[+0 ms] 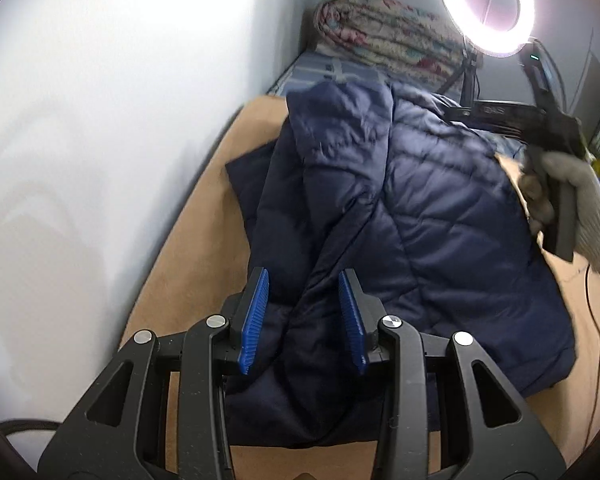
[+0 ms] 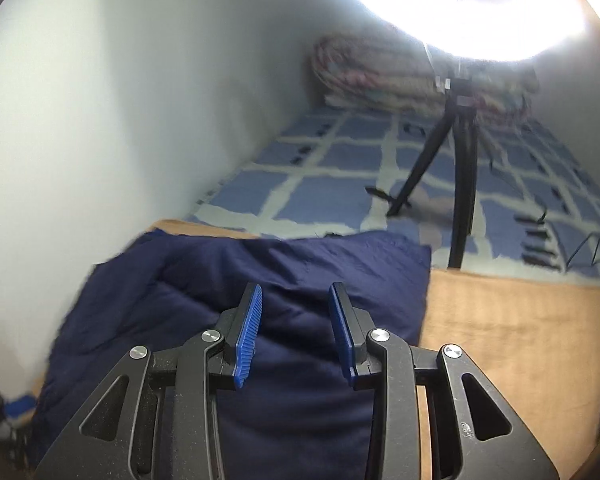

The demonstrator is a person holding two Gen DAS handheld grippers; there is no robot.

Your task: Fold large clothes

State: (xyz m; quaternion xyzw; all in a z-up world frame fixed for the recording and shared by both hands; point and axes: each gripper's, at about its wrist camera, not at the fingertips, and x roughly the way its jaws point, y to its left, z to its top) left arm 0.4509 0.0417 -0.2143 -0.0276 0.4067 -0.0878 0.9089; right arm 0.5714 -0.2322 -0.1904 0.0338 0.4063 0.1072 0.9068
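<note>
A navy quilted jacket (image 1: 420, 200) lies spread on a tan blanket (image 1: 188, 264), with one side folded in over the middle. My left gripper (image 1: 303, 276) hovers open over the jacket's near end, and dark fabric shows below the gap between its blue pads (image 1: 254, 320). In the right wrist view my right gripper (image 2: 295, 288) stands open above the jacket (image 2: 220, 280), near its far edge, with nothing pinched. A gloved hand (image 1: 580, 200) holds that gripper's black body at the jacket's right side.
A white wall (image 1: 120, 120) runs close along the left. Beyond the blanket lies a blue checked sheet (image 2: 332, 160) with a black tripod (image 2: 460, 168) and a bright ring light (image 1: 486, 4). A rolled floral quilt (image 1: 380, 36) lies at the far end.
</note>
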